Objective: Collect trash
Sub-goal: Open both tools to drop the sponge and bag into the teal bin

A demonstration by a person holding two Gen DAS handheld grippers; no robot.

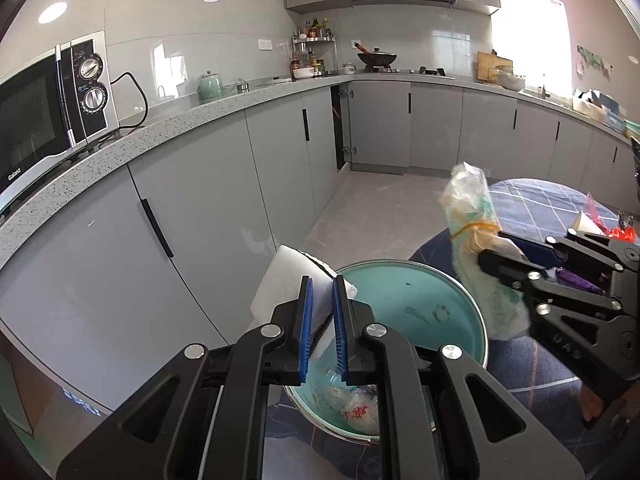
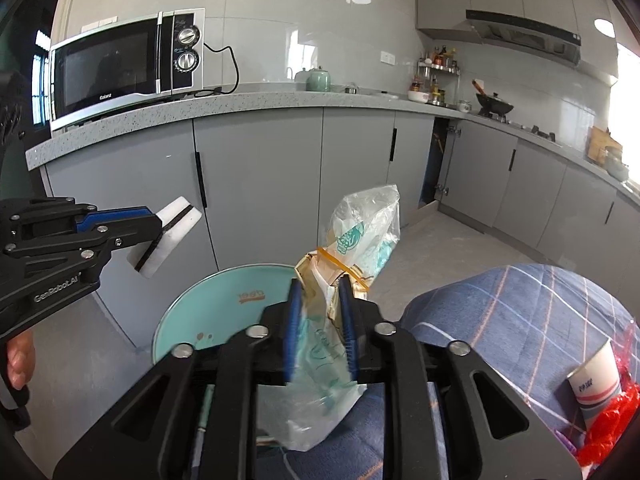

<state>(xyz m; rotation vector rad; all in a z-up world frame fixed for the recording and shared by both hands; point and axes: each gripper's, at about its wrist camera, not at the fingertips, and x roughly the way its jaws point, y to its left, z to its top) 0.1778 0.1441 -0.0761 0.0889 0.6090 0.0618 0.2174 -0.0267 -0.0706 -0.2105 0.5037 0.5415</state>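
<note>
We're holding both pieces over the teal bin (image 1: 420, 300): left gripper (image 1: 322, 320) clamping the foam block (image 1: 280, 280), right gripper (image 2: 320, 320) clamping the plastic bag (image 2: 360, 232). Bin's already holding wrappers; paper cup (image 2: 596, 384) is still sitting on the table.

The bin (image 1: 440, 280) mouth lies open below both loads: foam (image 1: 280, 280) at its left rim, bag (image 1: 476, 248) over its right. Cabinets (image 1: 192, 216) close the left; the table (image 2: 520, 304) with cup (image 2: 598, 384) crowds the right.

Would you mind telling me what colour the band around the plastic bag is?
The band on the plastic bag is yellow-orange, clearest in the right wrist view.
</note>
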